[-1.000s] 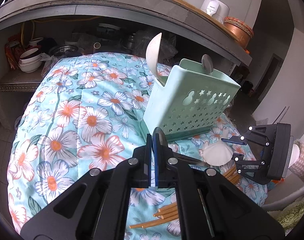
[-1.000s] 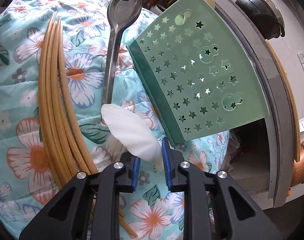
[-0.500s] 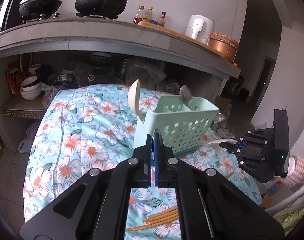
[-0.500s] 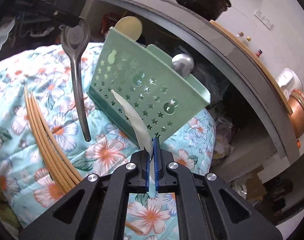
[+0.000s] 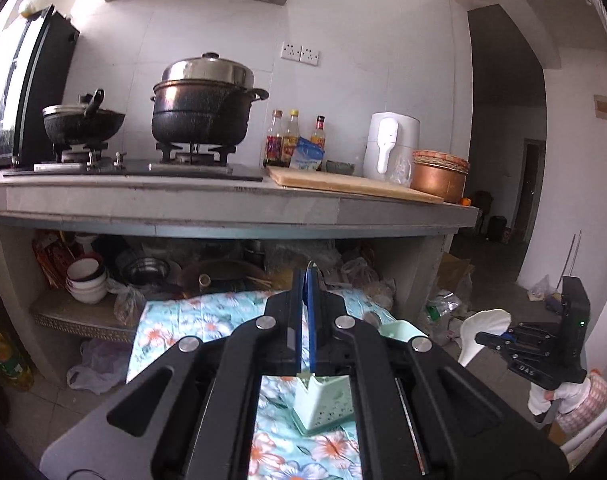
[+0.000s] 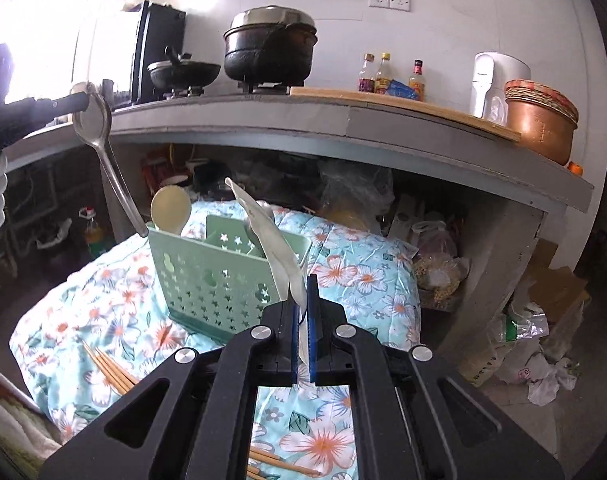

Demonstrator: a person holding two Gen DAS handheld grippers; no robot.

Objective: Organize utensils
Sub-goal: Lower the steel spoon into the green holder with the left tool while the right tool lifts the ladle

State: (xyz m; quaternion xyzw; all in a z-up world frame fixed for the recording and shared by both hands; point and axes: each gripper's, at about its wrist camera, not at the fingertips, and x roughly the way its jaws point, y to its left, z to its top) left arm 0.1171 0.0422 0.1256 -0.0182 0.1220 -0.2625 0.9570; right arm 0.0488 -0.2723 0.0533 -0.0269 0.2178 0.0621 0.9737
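Observation:
My left gripper [image 5: 307,280] is shut on the bowl of a metal spoon [image 6: 103,160]. The spoon's handle hangs down to the left rim of the mint green caddy [image 6: 207,280]. My right gripper [image 6: 302,288] is shut on a white spoon [image 6: 271,240], which it holds up in front of the caddy. The left wrist view shows that gripper [image 5: 483,338] and the white spoon [image 5: 483,322] at the right, and the caddy [image 5: 323,404] low down behind my fingers. A cream spoon [image 6: 170,208] stands in the caddy. Wooden chopsticks [image 6: 107,368] lie on the floral cloth [image 6: 363,276].
Behind the cloth-covered table runs a grey counter [image 5: 223,208] with two black pots [image 5: 201,112], bottles, a cutting board, a white appliance [image 5: 391,144] and a copper bowl [image 5: 439,178]. Stacked bowls [image 5: 85,284] and bags fill the shelf below. Bags litter the floor at the right.
Both grippers have risen well above the table. The right one shut on the white spoon, lifted it off the cloth and rolled upright. The left one carried the metal spoon up.

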